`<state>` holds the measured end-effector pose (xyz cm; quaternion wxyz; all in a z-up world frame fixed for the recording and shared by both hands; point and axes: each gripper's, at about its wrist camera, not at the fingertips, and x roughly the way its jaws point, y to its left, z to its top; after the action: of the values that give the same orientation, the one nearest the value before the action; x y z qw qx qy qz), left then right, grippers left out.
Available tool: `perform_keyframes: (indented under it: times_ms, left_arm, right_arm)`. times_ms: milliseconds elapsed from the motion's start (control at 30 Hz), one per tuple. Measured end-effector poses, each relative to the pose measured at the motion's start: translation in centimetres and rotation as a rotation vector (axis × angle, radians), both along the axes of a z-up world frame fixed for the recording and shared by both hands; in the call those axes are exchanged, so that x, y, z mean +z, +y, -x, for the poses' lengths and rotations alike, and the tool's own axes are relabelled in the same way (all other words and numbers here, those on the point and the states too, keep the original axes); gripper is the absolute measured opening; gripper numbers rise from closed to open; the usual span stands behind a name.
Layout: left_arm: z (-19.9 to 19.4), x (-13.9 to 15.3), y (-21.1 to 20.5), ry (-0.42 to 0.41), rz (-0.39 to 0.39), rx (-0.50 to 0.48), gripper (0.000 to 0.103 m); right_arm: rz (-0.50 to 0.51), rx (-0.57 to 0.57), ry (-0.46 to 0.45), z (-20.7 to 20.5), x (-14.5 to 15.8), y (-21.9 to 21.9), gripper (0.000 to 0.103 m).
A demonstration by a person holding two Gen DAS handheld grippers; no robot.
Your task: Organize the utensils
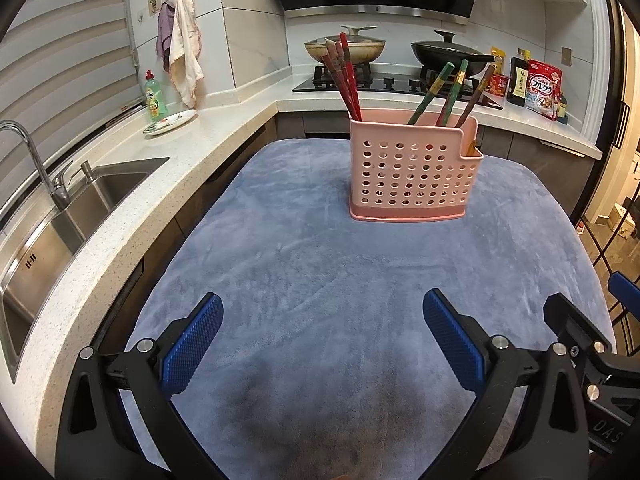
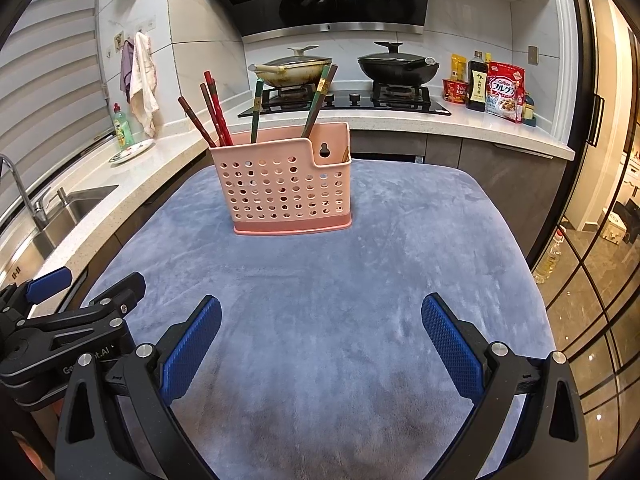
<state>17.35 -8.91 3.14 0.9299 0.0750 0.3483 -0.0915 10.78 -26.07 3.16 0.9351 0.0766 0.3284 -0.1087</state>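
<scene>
Looking through the left wrist view, I see the left gripper (image 1: 322, 340) spread wide and empty, its blue cross-hatched pads (image 1: 192, 344) low over the grey-blue plush cloth (image 1: 320, 264) that covers the table. The pink plastic utensil caddy (image 1: 412, 172) stands upright near the far edge of the cloth, well apart from the gripper. Its front wall is perforated with rows of round holes and sits on a solid base tray. A bundle of red and brown chopsticks (image 1: 348, 80) leans in its left part; three green and brown chopsticks (image 1: 452, 94) with gold bands lean in its right part. No loose utensil lies on the cloth in this view, so I judge the sorting complete or nearly so. The right gripper (image 1: 580, 336) shows partly at the right edge.

Switching to the right wrist view, I see the right gripper (image 2: 322, 340) likewise released, jaws wide, grasping nothing. The caddy (image 2: 284, 192) shows a stepped rim and a keyhole hanging slot on its taller right section. The red and brown chopsticks (image 2: 212, 112) stand at its left end; the green ones (image 2: 256, 108) stand further right. A pale stick tip shows in the small right compartment; I cannot tell what it is. The cloth nap looks soft and brushed, with a darker patch near the grippers. No utensil remains outside the caddy here either.
</scene>
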Motion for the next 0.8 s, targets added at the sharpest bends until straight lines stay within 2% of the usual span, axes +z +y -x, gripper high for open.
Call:
perform_keyframes:
  times_ms: [800]
  left_arm:
    - [-0.06,0.02,-0.02,-0.002,-0.002,-0.001,0.096]
  right_arm:
    - [0.004,0.003,-0.002,-0.18,-0.08,0.29,0.097]
